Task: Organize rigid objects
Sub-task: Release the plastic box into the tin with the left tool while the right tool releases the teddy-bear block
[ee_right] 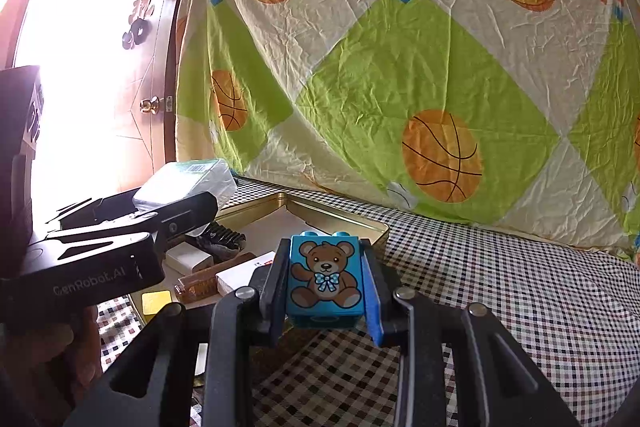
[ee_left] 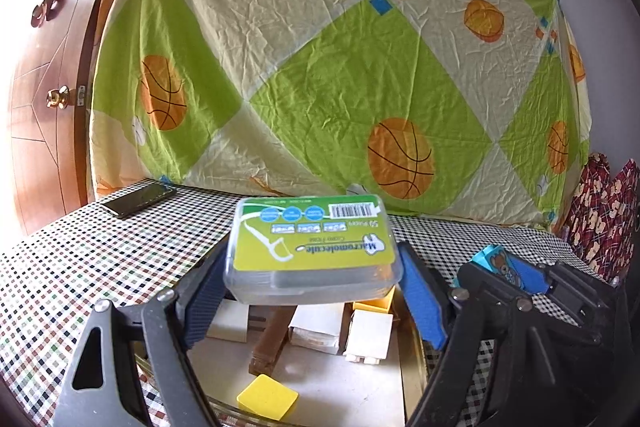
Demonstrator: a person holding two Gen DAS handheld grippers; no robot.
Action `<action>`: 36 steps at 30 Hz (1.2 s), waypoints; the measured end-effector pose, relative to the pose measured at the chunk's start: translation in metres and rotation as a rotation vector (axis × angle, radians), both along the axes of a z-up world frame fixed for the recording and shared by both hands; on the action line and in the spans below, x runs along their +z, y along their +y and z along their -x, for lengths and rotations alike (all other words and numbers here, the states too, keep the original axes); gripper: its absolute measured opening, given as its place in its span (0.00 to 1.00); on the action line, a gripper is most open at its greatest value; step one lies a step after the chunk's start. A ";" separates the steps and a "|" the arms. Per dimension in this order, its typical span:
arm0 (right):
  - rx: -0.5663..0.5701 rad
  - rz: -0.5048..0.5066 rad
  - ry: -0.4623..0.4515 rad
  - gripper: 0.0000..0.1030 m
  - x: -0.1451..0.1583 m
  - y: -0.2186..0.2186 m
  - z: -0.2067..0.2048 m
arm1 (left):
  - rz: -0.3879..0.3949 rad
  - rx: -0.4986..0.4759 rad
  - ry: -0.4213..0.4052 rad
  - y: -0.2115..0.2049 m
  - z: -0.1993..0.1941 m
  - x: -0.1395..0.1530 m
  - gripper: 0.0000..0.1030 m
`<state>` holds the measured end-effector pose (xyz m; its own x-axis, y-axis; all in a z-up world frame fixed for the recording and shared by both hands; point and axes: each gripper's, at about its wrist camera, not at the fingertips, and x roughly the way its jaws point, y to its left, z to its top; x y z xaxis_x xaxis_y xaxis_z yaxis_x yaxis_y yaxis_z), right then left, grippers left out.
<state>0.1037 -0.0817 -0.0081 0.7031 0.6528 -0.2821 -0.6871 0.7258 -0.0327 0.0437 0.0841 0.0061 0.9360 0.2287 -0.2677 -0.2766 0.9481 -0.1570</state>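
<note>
Two hand-held grippers, each gripping something above the gold metal tin

Left hand-held gripper clamps a clear plastic "Macromolecule" floss-pick box; right hand-held gripper squeezes a blue teddy-bear toy brick.

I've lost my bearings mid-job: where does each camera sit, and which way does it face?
Left wrist: on the left gripper, facing the patterned sheet; it clamps the floss box above the tin tray.
Right wrist: on the right gripper, facing the same way, clamping the bear block; a hand shows left.
Shared: sheet, tray, box, block, each other's gripper.
</note>
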 end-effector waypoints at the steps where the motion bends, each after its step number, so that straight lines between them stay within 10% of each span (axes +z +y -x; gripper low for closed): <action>1: 0.001 0.002 0.000 0.33 0.000 0.001 0.000 | -0.004 0.002 0.003 0.001 0.000 0.000 0.79; 36: 0.056 0.136 0.166 0.33 0.014 0.099 -0.062 | -0.043 0.028 0.236 0.057 -0.039 -0.011 0.79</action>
<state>0.1654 0.0177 0.0057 0.6032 0.6375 -0.4794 -0.7305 0.6828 -0.0110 0.0832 0.1408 -0.0048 0.8419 0.2693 -0.4675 -0.3266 0.9441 -0.0443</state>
